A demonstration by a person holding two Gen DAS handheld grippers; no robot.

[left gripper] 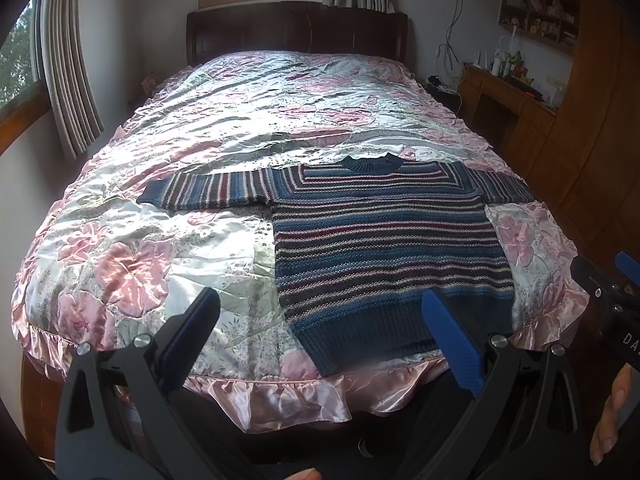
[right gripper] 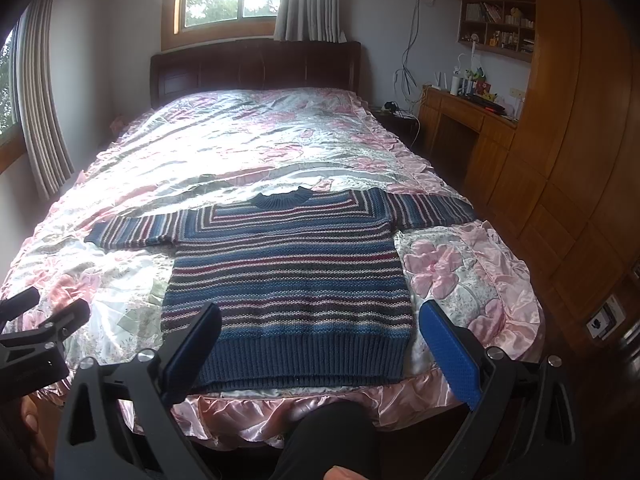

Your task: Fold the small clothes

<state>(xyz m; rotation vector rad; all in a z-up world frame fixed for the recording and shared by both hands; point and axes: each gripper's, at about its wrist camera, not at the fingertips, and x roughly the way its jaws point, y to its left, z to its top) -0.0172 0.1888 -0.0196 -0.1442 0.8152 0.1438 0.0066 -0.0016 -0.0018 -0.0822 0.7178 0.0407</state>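
Note:
A striped knit sweater (left gripper: 384, 240) (right gripper: 288, 276) in blue, maroon and white lies flat near the foot of the bed, front up, both sleeves spread out sideways, collar toward the headboard. My left gripper (left gripper: 320, 304) is open, held above the bed's foot edge, over the sweater's lower left corner and apart from it. My right gripper (right gripper: 320, 312) is open too, hovering in front of the sweater's blue ribbed hem (right gripper: 304, 364) with nothing between its fingers. Each view catches the other gripper at its edge: the right one (left gripper: 612, 284), the left one (right gripper: 36, 320).
The bed carries a shiny pink floral quilt (left gripper: 224, 120) with a ruffled edge (right gripper: 256, 412). A dark headboard (right gripper: 256, 68) and a window stand behind. A wooden desk and cabinets (right gripper: 500, 140) line the right side. A person's leg (right gripper: 332, 440) and fingers (left gripper: 612, 412) show below.

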